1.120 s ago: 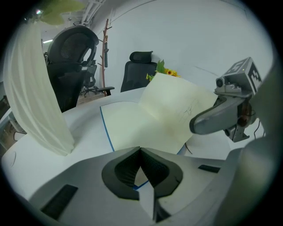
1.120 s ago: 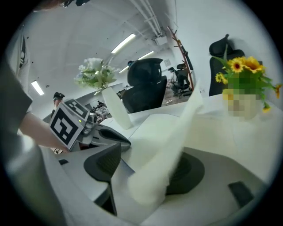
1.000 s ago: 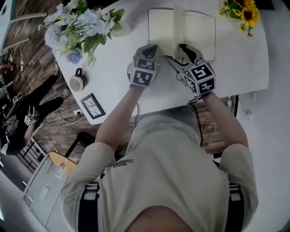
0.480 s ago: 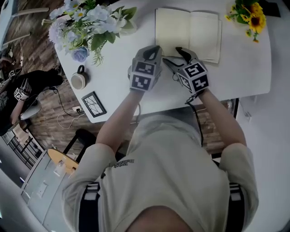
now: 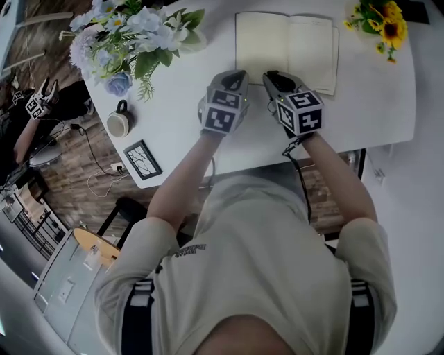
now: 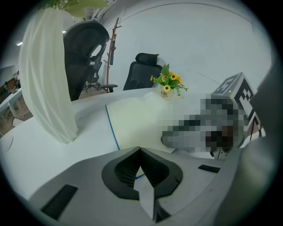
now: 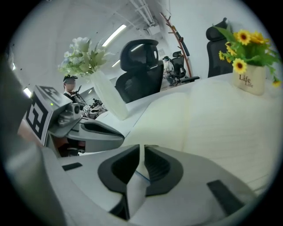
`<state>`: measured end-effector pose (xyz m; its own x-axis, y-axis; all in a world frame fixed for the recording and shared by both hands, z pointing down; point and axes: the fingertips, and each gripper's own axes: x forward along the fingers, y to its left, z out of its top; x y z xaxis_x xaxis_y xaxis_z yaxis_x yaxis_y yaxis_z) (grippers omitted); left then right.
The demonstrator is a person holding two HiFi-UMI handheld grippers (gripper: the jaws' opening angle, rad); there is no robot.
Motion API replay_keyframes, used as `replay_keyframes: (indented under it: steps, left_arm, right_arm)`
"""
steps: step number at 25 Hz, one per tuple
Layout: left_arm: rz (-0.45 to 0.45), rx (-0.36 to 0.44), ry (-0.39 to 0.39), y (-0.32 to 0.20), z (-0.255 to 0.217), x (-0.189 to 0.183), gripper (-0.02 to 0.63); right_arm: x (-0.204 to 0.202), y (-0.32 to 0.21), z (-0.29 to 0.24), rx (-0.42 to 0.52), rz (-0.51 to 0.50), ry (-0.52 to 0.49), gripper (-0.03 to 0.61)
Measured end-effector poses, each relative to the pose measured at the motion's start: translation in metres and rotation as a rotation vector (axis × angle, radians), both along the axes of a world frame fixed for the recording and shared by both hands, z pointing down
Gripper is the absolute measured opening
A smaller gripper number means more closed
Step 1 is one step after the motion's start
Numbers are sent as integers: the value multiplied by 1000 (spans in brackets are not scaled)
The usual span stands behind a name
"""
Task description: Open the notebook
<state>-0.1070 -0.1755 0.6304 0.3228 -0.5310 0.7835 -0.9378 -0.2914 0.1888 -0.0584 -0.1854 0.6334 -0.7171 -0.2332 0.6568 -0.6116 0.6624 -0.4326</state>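
The notebook [image 5: 286, 48] lies open and flat on the white table [image 5: 368, 104], cream pages up, with a thin blue edge. It also fills the left gripper view [image 6: 137, 121] and the right gripper view [image 7: 208, 123]. My left gripper [image 5: 236, 75] rests just short of the notebook's near left corner, its jaws shut and empty [image 6: 140, 150]. Beside it, my right gripper [image 5: 272, 75] is at the near edge below the spine. Its jaws are closing, with only a slit left [image 7: 142, 148] and nothing between them.
A vase of white and blue flowers [image 5: 132, 38] stands at the far left of the table. A sunflower pot [image 5: 378, 21] is at the far right. A mug [image 5: 119, 121] and a small framed picture [image 5: 142, 161] sit near the left edge. Office chairs stand beyond the table.
A page that stood upright at the spine now lies flat. My right gripper's jaws went from wide open to almost together, and it sank toward the table. The left gripper stayed put.
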Motion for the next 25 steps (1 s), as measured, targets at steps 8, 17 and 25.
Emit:
replay_keyframes:
  steps: [8,17,25]
  left_arm:
    - [18,-21,-18,0,9,5,2]
    - [23,74,26,-6,-23,11,2]
    - [56,209,46,-13,-80,31,2]
  right_arm:
    - [4,-2,3,-11,36,22,6]
    - [37,-15,-20,-12,136,-9,5]
    - [69,-22,-64,82,171,5,5]
